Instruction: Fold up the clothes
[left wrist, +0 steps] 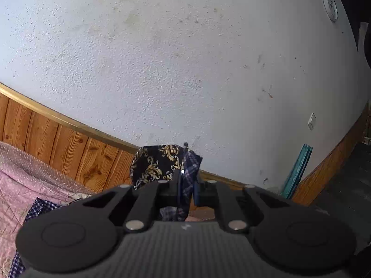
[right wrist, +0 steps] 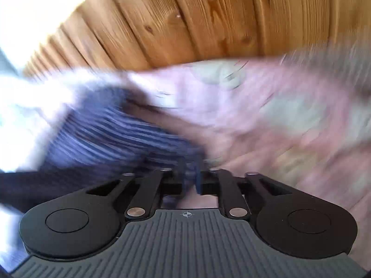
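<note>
Blue-and-white checked cloth, a shirt by the look of it [left wrist: 189, 180], pinched between the nearly closed jaws of the left gripper [left wrist: 186, 185] and held up level in front of the white textured wall [left wrist: 185, 58]. Rest of the same cloth hanging down out of sight below the tool, with a strip showing on the pink quilted bedcover [left wrist: 14, 197] at lower left. Behind the pinched fold, a black cushion with gold scrollwork [left wrist: 155, 164], leaning against the pine wainscot [left wrist: 58, 143].

Right wrist view heavily smeared. Right gripper [right wrist: 190, 176] angled down over the bed, jaws standing apart with a gap between the fingers; blue striped-looking fabric (the same check, blurred) lying at and left of the tips. Pads apparently not pressing on it, though blur prevents certainty. Pink bedcover to the right, pine boards above.

Progress, judged: early to middle. One edge lifted and secured on the left; no flat, squared fold visible anywhere. Remaining: second hold on the right side, spreading out, folding over, setting down neatly.
</note>
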Demonstrator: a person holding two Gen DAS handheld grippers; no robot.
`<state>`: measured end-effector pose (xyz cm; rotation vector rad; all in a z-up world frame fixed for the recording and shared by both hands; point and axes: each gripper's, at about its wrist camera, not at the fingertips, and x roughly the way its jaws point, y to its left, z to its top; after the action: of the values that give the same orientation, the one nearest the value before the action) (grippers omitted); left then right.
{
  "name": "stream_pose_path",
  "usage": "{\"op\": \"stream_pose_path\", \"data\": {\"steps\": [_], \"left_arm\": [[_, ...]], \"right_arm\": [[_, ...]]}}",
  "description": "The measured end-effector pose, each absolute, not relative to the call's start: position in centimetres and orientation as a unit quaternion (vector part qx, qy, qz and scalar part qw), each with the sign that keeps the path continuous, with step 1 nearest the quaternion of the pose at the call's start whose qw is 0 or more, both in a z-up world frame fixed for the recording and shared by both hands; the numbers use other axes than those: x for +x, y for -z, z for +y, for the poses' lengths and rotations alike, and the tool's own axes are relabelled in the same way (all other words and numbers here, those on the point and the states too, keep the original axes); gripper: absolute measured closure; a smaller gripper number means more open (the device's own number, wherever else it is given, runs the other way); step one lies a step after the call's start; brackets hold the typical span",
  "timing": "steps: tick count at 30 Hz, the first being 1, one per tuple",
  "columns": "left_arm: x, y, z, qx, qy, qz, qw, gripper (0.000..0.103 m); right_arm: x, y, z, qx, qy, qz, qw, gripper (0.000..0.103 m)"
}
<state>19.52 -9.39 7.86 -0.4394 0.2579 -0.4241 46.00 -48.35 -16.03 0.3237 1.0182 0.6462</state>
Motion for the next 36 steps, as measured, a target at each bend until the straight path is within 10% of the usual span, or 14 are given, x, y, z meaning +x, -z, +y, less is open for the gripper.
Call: {"op": "stream_pose_path", "data": {"steps": [7, 11, 18, 26, 28, 29, 36], "left_arm": [[20.0, -7.7, -9.8, -0.216, 0.218, 0.13, 0.943, 0.093], [19.7, -7.5, -9.8, -0.212, 0.223, 0.132, 0.942, 0.093], [19.6, -6.8, -9.1, -0.21, 0.233, 0.138, 0.94, 0.093], [20.3, -6.6, -6.0, -0.283, 0.188, 0.106, 0.934, 0.093], [20.9, -6.7, -5.8, -0.294, 0.189, 0.101, 0.931, 0.093], [21.1, -6.9, -6.0, -0.292, 0.192, 0.101, 0.932, 0.093], [21.5, -7.3, -6.7, -0.271, 0.215, 0.105, 0.933, 0.093]], "right_arm": [[47.4, 21.1, -46.8, 0.333, -0.313, 0.507, 0.731, 0.062], [47.5, 21.1, -46.3, 0.32, -0.258, 0.505, 0.759, 0.103], [47.8, 19.6, -49.5, 0.319, -0.193, 0.461, 0.805, 0.103], [41.6, 16.3, -47.2, 0.126, -0.22, 0.453, 0.855, 0.057], [40.6, 16.6, -45.4, 0.063, -0.218, 0.436, 0.871, 0.072], [40.1, 16.7, -44.7, 0.033, -0.21, 0.421, 0.882, 0.103], [39.6, 18.5, -49.9, 0.17, -0.125, 0.416, 0.884, 0.103]]}}
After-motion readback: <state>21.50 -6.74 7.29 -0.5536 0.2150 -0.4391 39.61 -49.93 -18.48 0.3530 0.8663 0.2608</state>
